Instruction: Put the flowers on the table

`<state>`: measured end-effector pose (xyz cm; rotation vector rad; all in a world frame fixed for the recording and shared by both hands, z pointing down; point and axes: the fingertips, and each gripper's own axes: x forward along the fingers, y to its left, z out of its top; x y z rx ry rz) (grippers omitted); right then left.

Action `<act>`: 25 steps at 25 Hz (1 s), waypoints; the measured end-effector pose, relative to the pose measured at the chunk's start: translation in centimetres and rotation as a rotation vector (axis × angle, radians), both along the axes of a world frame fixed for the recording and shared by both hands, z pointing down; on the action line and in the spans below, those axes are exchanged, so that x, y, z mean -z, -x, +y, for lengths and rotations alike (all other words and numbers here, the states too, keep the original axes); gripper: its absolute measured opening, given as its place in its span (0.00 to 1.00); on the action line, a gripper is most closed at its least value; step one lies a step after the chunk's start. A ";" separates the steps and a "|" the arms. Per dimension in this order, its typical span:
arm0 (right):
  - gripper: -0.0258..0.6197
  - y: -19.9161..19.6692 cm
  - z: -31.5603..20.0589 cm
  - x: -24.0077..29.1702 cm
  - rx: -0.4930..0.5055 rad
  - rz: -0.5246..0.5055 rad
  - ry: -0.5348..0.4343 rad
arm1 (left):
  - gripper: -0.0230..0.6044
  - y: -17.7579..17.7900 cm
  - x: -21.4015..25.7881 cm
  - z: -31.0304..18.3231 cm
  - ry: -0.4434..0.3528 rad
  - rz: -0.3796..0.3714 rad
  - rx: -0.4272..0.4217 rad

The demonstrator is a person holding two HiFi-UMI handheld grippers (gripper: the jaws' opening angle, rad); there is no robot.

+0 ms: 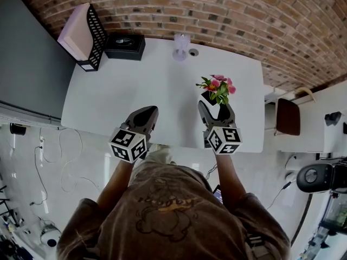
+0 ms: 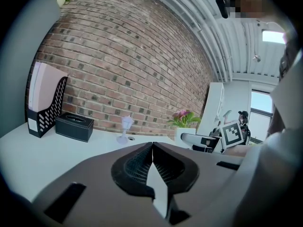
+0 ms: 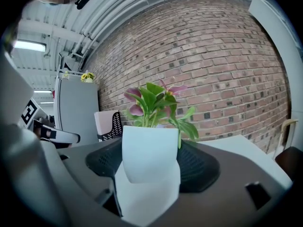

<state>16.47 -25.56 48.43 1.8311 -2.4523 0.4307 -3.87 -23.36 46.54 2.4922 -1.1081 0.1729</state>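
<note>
A bunch of pink flowers with green leaves stands in a small white pot. My right gripper is shut on that pot over the right half of the white table. In the right gripper view the pot fills the gap between the dark jaws, with the flowers rising above it. Whether the pot's base touches the table is hidden. My left gripper hovers over the table's front edge, shut with nothing in it. In its own view the left gripper has its jaws pressed together.
At the back left stand a black mesh file holder with a pink folder and a black box. A small lilac goblet-shaped ornament sits at the back middle by a cable hole. A brown chair stands right of the table.
</note>
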 end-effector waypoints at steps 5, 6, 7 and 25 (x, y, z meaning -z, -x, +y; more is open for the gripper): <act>0.58 0.0 -2.5 -1.3 -0.006 0.012 0.014 | 0.07 0.3 -0.3 -0.8 0.013 0.001 -0.001; 0.58 -0.1 -2.9 -1.7 -0.010 0.014 0.020 | 0.07 0.3 -0.4 -1.0 0.016 0.001 -0.002; 0.58 -0.1 -3.3 -2.2 -0.014 0.015 0.026 | 0.07 0.4 -0.5 -1.1 0.018 0.001 -0.002; 0.58 -0.8 -10.2 -9.8 -0.041 0.073 0.139 | 0.07 0.8 -2.4 -3.6 0.076 -0.005 -0.011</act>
